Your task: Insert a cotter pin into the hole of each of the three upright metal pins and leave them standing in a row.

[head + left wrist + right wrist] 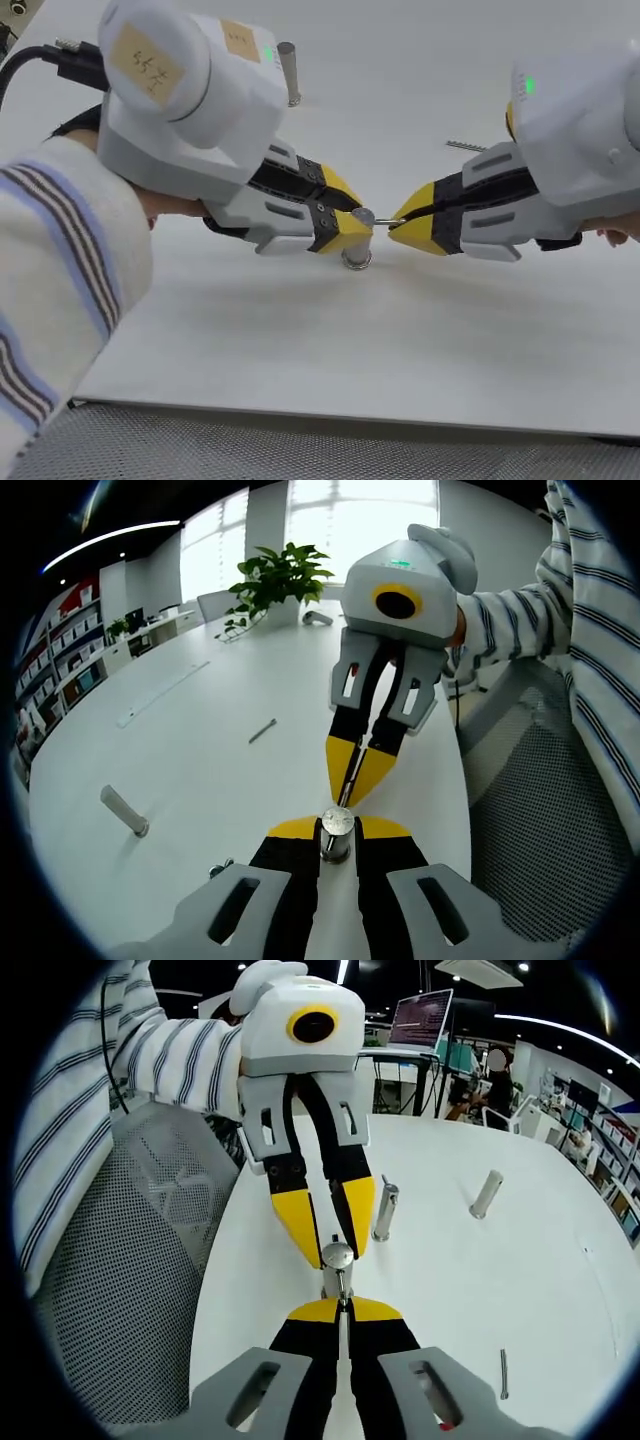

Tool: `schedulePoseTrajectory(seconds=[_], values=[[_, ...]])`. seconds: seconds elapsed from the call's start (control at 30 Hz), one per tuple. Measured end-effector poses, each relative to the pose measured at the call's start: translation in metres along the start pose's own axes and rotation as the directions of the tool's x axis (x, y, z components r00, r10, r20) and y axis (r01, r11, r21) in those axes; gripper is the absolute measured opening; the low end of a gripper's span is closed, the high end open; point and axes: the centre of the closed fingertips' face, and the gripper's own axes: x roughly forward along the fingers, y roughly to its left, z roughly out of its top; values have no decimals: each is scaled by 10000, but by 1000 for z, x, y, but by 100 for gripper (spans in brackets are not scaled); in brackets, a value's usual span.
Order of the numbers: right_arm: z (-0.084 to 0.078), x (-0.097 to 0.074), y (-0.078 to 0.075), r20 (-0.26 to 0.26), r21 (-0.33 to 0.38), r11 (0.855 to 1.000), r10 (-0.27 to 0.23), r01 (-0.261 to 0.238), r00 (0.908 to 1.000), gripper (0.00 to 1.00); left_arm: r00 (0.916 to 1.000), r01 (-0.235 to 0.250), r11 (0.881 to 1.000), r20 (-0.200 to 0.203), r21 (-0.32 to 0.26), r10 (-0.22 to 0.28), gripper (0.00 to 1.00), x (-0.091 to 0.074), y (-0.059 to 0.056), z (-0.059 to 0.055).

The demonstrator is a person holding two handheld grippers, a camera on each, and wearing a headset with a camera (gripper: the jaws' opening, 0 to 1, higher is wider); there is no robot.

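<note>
**Head view.** The left gripper [352, 228] comes in from 9 o'clock. Its yellow fingers are closed almost together on the upper part of an upright metal pin [357, 258], whose base rests on the white worktop [300, 340]. The right gripper [400, 222] comes in from 3 o'clock. Its fingers are pinched shut on a thin cotter pin [386, 221], which lies level with its free tip at the head of the metal pin. A second metal pin [289, 72] stands at 11 o'clock from the held one, well apart, and a loose cotter pin [465, 146] lies at 2 o'clock.

**Left gripper view.** The fingers clamp the held pin [337, 825] on both sides. The right gripper's fingers [372, 772] reach in from 12 o'clock with the wire pointing at the pin's head.

**Right gripper view.** The fingers are closed on the cotter pin [343, 1288], aimed at 12 o'clock straight at the held pin [337, 1257]. Two other metal pins [385, 1210] [487, 1193] stand at 1 and 2 o'clock. I cannot tell whether either one is already fitted.

By my reading, the step in hand is threading this pin. Whether the tip has entered the hole is hidden. The next move calls for a steady left hold and a straight, level push, with the pin turned slightly if the wire binds.
</note>
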Motion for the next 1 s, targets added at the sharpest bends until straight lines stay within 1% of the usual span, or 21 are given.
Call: schedulePoseTrajectory(seconds=[0.17, 0.4, 0.47, 0.5, 0.7, 0.8, 0.83, 0.87, 0.9, 0.93, 1.0], values=[[3, 3, 2, -32, -136, 9999, 69, -70, 10000, 0, 10000, 19, 10000, 6, 3, -19, 9, 0, 0, 0], [7, 6, 3, -123, -358, 9992, 182, -187, 9998, 0, 10000, 22, 10000, 29, -21, -22, 9, -1, 2, -1], [8, 7, 2, -142, -329, 9992, 202, -207, 9997, 0, 10000, 12, 10000, 22, 28, -12, 9, -1, 3, -2], [7, 7, 2, -214, -382, 9990, 218, -226, 9995, 0, 10000, -5, 10000, 24, 35, 5, 9, -1, 3, -2], [6, 8, 1, -263, -476, 9984, 302, -315, 9992, 0, 10000, -53, 10000, 58, -28, 54, 9, -1, 3, -1], [7, 9, 1, -264, -479, 9983, 313, -325, 9992, 0, 10000, -41, 10000, 44, -31, 41, 9, -1, 3, -1], [7, 9, 1, -231, -420, 9985, 337, -346, 9992, 0, 10000, -37, 10000, 51, -32, 37, 9, -1, 3, -1], [6, 9, 2, -216, -195, 9989, 425, -429, 9989, 0, 10000, -31, 10000, 56, -26, 31, 9, -1, 2, -1], [6, 9, 1, -222, -235, 9989, 389, -394, 9990, 1, 10000, -33, 10000, 54, -5, 33, 9, -1, 3, -1], [4, 10, -1, -312, -362, 9991, 205, -217, 9993, 6, 10000, -35, 10000, 52, -22, 36, 9, -1, 3, -2], [1, 11, -2, -513, -482, 9988, 3, -28, 9987, 21, 10000, -34, 10000, 52, -62, 35, 9, -1, 3, -2]])
